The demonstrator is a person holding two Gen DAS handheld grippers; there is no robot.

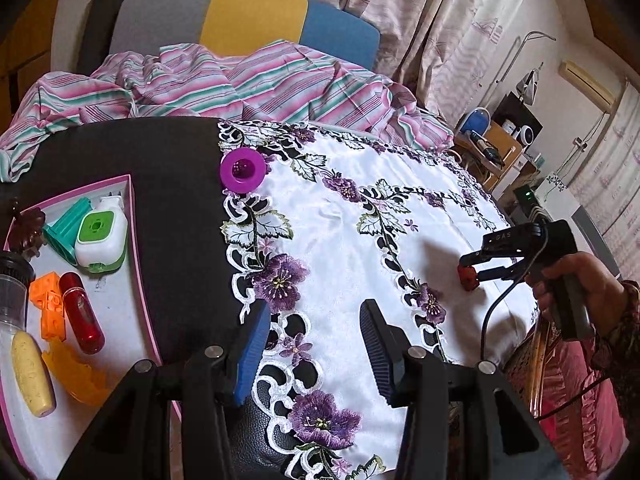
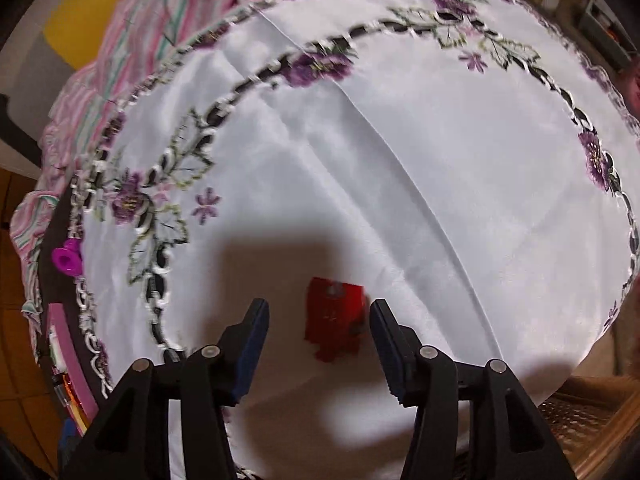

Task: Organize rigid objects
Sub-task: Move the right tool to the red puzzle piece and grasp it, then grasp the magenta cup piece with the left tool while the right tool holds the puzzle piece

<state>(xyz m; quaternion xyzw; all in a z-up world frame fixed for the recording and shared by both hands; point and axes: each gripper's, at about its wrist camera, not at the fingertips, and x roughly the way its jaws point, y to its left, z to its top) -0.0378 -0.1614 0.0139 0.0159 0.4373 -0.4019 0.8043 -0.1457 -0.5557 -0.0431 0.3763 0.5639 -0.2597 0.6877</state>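
One red block (image 2: 335, 314) lies on the white embroidered cloth (image 2: 400, 160), framed by your right gripper (image 2: 319, 344): both pads stand clear of it, jaws released, the right pad nearer. Its long axis runs near to far, along the fingers, so a straight drop should close across its narrow sides. Your left gripper (image 1: 314, 352) hangs empty and open, well apart. Far left, the pink tray (image 1: 132, 216) already holds sorted pieces; a purple cup (image 1: 243, 170) waits outside it.

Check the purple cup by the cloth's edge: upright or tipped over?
Tipped. The purple cup lies on its side at the embroidered cloth edge, its open mouth facing the left camera, outside the pink tray.
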